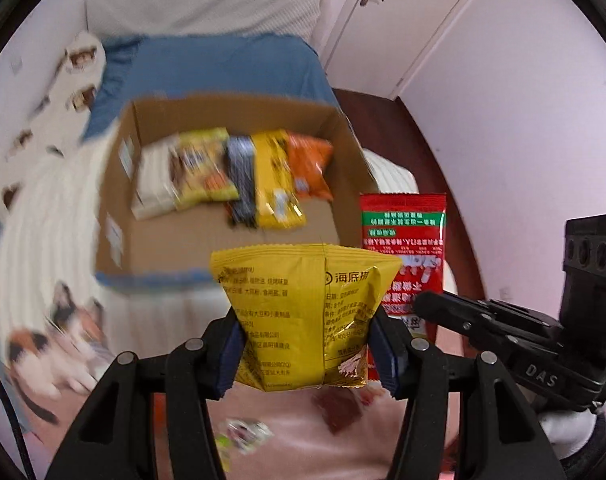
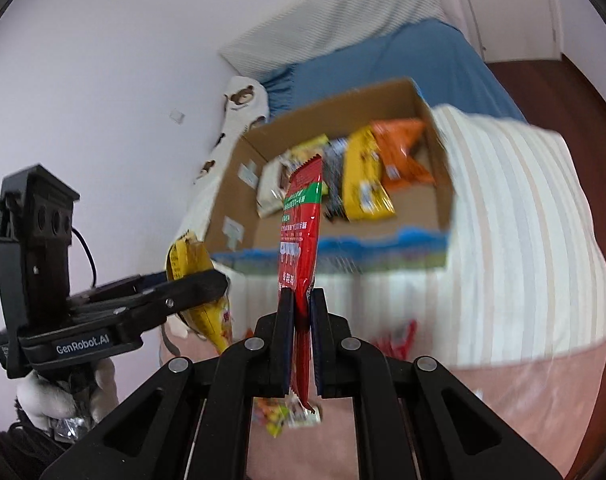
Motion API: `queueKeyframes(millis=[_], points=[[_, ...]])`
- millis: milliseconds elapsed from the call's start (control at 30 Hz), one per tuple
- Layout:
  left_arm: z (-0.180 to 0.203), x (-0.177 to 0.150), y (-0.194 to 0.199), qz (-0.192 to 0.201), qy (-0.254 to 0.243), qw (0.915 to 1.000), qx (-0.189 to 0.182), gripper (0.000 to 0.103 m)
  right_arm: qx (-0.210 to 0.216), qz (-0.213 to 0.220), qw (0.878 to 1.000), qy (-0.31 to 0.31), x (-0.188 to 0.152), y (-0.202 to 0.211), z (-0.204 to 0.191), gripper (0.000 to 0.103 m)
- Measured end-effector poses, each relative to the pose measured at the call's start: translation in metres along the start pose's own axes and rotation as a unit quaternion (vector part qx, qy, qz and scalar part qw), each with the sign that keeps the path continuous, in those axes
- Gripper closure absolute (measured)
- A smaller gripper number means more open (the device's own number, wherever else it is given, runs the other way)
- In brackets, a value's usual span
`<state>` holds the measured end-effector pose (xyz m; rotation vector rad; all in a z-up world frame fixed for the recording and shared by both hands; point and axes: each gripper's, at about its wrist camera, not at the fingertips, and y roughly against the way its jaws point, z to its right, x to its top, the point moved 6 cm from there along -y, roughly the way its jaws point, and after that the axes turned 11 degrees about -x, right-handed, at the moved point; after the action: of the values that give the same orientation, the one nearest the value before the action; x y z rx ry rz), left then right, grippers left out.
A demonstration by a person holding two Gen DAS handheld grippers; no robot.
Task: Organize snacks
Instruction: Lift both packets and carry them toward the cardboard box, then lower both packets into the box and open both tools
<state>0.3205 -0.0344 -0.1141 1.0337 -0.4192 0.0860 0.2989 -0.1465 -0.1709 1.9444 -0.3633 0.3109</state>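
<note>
My left gripper [image 1: 307, 354] is clamped on a crinkly yellow foil packet [image 1: 307, 312], its blue-padded fingers pinching the pouch at both sides so the printed back and centre seam face my camera and the serrated top edge stands up. My right gripper [image 2: 302, 344] is closed nearly flat on a slim, glossy red sachet [image 2: 301, 248] with a green band, held edge-on and upright; in the left view the same sachet shows its broad printed face, upside down. Beyond both, the cardboard box [image 1: 155, 236] sits open on the bed, plain brown corrugated walls with a blue printed strip along its near edge and white labels on its left wall. Inside, lying against the far end, are a white packet [image 1: 155, 184], a yellow one [image 1: 205, 168], a dark striped one [image 1: 241, 180], another yellow packet [image 1: 273, 180] and an orange packet [image 1: 309, 164]; all are motion-blurred, so I cannot read their print. Below my fingers a few small wrappers [image 2: 287, 416] lie on a pink sheet [image 1: 287, 432], too smeared to identify, and the grippers cut off part of them. The box rests on a striped cream quilt [image 2: 515, 216] with a blue blanket [image 1: 223, 64] and a ribbed pale pillow [image 1: 207, 0] further off. Pale walls, a white door [image 1: 387, 20] and dark reddish wood flooring [image 2: 575, 92] frame the room.
</note>
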Motion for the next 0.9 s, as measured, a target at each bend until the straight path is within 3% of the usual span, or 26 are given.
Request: queueKeyframes(millis=[200,400,700,767,800,833,900], points=[[-0.034,0.051,-0.005,-0.004,0.003,0.9985,0.054,0.050,0.008,0.007,1.000,0.024,0.054,-0.030,-0.031,0.094],[-0.085,0.083,-0.023,-0.029,0.025,0.9951,0.091,0.050,0.006,-0.008,1.000,0.029,0.092,-0.088,-0.054,0.094],[-0.144,0.090,-0.070,-0.087,0.058,0.9849,0.138,0.049,0.031,-0.077,0.996,0.028,0.097,-0.173,-0.077,0.093],[-0.157,0.083,-0.082,-0.111,0.076,0.9808,0.142,0.048,0.032,-0.125,0.991,0.032,0.088,-0.199,-0.079,0.085],[-0.162,0.079,-0.086,-0.119,0.087,0.9790,0.141,0.046,0.023,-0.141,0.989,0.031,0.083,-0.208,-0.076,0.074],[-0.168,0.074,-0.090,-0.126,0.101,0.9776,0.135,0.039,0.012,-0.149,0.988,0.035,0.080,-0.214,-0.074,0.062],[-0.176,0.069,-0.092,-0.123,0.115,0.9773,0.128,0.030,-0.015,-0.148,0.987,0.057,0.076,-0.221,-0.072,0.055]])
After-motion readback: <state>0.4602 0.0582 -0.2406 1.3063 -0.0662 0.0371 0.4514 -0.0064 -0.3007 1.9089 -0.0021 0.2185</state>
